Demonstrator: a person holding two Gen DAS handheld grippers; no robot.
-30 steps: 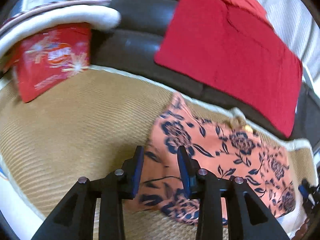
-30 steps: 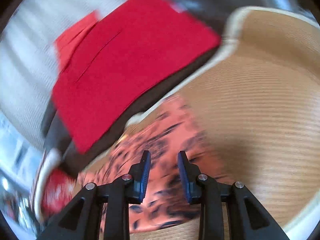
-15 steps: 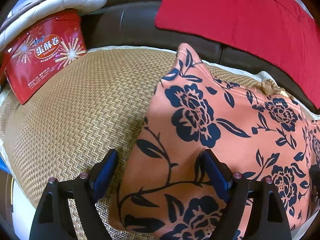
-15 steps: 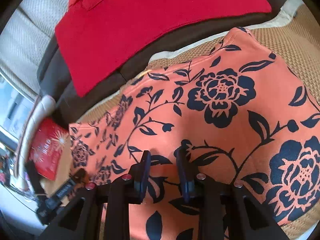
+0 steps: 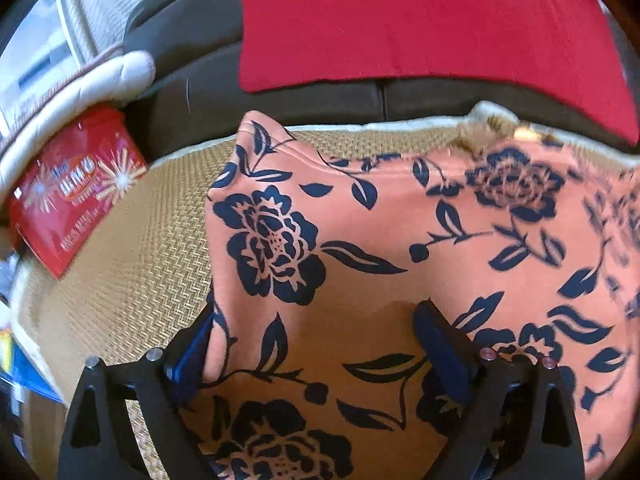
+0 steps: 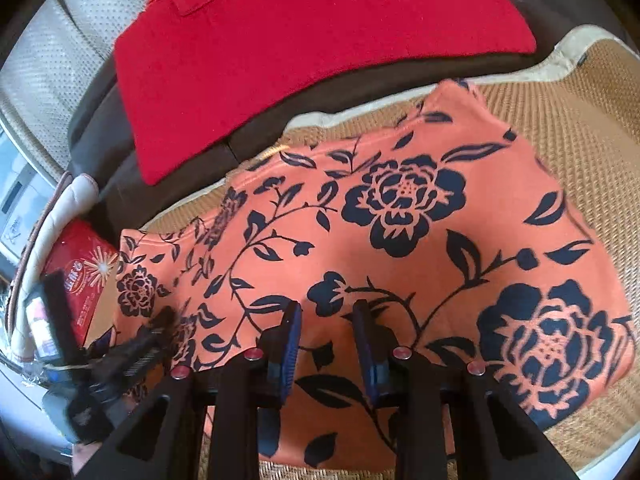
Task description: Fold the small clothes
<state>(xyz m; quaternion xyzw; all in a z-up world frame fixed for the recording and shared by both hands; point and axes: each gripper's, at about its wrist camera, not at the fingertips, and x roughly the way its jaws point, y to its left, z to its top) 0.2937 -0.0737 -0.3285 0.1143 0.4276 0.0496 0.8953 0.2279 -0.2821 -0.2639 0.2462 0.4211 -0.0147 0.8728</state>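
Orange floral garment point(image 6: 400, 248) lay spread on the woven mat point(image 5: 132, 264), probably to give a flat base for folding. Left claw point(image 5: 312, 340) stood wide, jaws opening, straddling the garment's side edge; one pad beside the edge, the other over the cloth, neither pressing. Right claw point(image 6: 326, 336) was narrow, poised over the cloth near the hem; no fabric visibly pinched. Cloth thin, soft, dark rose print; mat coarse, herringbone weave. Red tin point(image 5: 68, 200) sat off the mat corner.
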